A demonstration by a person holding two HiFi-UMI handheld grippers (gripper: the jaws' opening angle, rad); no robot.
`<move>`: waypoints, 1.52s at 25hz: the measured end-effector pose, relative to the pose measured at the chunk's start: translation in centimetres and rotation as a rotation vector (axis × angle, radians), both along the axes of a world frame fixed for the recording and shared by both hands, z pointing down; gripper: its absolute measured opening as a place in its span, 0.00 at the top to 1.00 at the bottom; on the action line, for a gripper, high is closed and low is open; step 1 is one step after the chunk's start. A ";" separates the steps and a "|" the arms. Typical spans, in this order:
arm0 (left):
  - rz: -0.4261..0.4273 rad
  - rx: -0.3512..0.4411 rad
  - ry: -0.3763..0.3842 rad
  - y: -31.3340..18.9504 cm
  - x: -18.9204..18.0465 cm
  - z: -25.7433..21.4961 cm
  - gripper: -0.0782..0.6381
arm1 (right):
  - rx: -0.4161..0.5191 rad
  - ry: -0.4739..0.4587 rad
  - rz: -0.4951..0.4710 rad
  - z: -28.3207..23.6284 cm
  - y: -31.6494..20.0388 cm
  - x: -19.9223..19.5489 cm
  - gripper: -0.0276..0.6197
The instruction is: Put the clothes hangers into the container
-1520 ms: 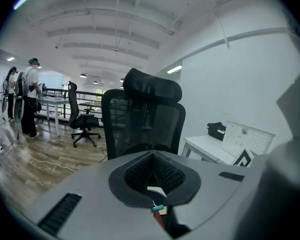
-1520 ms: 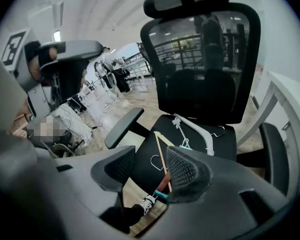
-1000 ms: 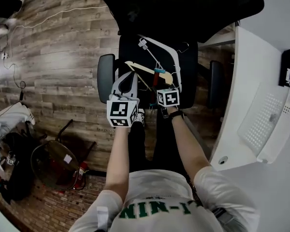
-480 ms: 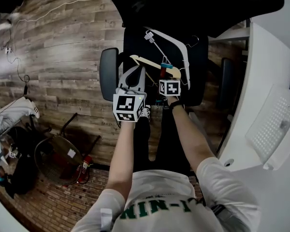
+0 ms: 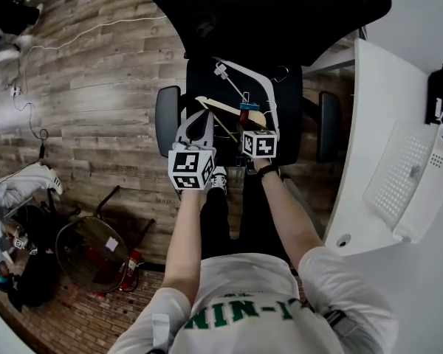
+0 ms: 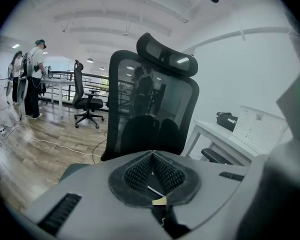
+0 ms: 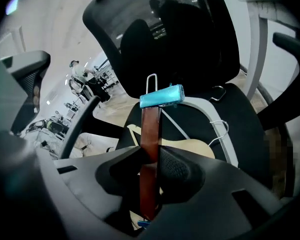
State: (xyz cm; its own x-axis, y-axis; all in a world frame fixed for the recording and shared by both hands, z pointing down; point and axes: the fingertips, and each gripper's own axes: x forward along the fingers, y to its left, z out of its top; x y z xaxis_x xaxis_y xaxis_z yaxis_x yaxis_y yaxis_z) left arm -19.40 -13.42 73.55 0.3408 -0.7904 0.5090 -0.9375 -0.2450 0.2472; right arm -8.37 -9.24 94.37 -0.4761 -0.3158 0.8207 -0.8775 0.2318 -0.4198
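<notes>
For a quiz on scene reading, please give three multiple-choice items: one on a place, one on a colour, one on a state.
1. Where lies the white plastic hanger? A floor; B black office chair seat; C white desk.
2. Colour of the clip on the dark brown wooden bar? A red; B yellow; C teal.
3. The right gripper is: A shut on the bar; B open, empty; C holding a cable.
B: it rests on the seat. C: plainly teal. A: its jaws, just closing, clamp the bar.

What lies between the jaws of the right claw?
A brown hanger with a teal clip; the right claw has just been closing on it. The right gripper view shows this.
</notes>
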 end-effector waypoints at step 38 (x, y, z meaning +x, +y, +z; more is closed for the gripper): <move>0.585 0.388 0.048 -4.5 26.7 -35.7 0.87 | 0.581 -0.020 0.180 -58.4 1.5 33.7 0.76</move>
State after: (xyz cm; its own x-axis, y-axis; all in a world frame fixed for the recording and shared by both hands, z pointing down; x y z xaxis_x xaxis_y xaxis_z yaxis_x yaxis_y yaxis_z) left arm 7.32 -17.92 37.80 0.7802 -0.5923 0.2009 -0.6154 -0.7844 0.0771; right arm 25.32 -7.70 35.99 -0.3872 -0.7864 0.4813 -0.9174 0.2766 -0.2861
